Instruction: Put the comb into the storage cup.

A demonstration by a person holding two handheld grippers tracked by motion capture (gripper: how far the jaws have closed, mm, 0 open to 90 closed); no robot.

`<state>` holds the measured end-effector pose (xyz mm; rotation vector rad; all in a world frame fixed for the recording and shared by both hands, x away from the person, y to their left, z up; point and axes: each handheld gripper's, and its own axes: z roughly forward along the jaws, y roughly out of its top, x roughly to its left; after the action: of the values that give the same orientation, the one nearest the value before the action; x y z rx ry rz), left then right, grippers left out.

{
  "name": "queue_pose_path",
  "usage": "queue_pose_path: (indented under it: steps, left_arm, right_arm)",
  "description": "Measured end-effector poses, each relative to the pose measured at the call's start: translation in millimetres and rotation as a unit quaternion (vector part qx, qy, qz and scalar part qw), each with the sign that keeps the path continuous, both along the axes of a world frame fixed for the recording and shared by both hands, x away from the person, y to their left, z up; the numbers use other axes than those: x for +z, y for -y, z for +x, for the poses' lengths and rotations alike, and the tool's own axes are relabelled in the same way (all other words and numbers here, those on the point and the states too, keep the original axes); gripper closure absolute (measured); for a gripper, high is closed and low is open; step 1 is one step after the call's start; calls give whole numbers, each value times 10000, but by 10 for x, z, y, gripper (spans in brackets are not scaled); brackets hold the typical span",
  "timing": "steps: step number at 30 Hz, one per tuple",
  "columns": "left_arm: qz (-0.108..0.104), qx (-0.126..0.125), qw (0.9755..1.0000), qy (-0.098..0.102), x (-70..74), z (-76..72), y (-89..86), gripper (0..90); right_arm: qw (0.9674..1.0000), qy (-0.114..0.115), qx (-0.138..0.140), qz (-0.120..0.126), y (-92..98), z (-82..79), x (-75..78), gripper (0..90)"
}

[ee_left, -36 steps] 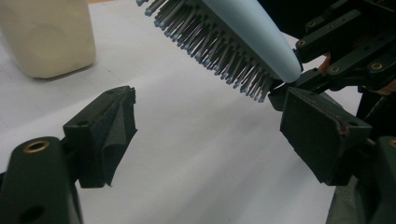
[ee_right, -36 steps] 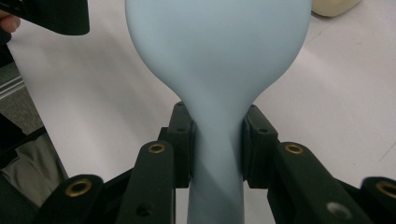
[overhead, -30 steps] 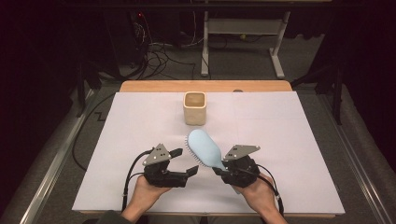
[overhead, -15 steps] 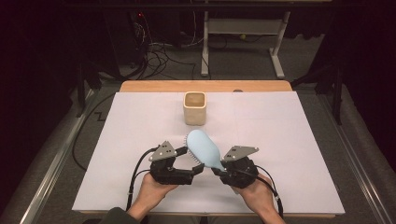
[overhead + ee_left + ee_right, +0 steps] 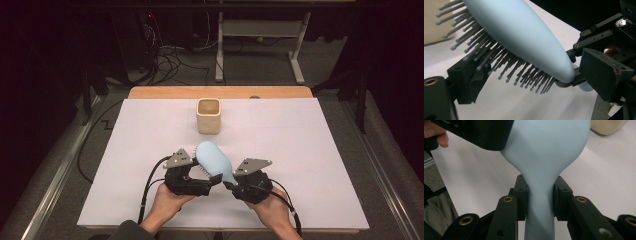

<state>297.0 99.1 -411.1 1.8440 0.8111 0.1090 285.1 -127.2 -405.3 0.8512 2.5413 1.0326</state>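
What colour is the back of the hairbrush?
Pale blue hairbrush; clearest in the right gripper view.

Pale blue hairbrush [image 5: 524, 37] tilted above white table cover [image 5: 506, 105], grey bristles [image 5: 499, 67] facing down, brushing left gripper [image 5: 524, 82] pad, jaws apart, right gripper [image 5: 604, 62] clamping handle

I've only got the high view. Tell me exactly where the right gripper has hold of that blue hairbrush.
Observer: The right gripper clamps the hairbrush at its narrow neck, one pad on each side.
Operator: Now report which way the bristles face.
Observer: The bristles point down, toward the white sheet.
Operator: Give me the left gripper's jaws.
Observer: The left gripper looks open, its jaws straddling the brush head; the bristles reach one jaw, with no clamp that I can see.
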Motion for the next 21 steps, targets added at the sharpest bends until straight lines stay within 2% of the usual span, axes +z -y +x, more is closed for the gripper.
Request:
queue_pose_path:
  steps: [12, 17, 21]
  left_arm:
    - [66, 103, 9999, -80, -4, 46, 68, 130]
    - [135, 84, 9996, -221, 9, 73, 60, 174]
    - [41, 103, 9994, -337, 34, 85, 17, 208]
  right_arm:
    - [9999, 100, 57, -75, -65, -31, -17, 708]
    - [9998, 117, 65, -137, -95, -34, -18, 708]
    - [9997, 139, 91, -168, -122, -23, -7, 708]
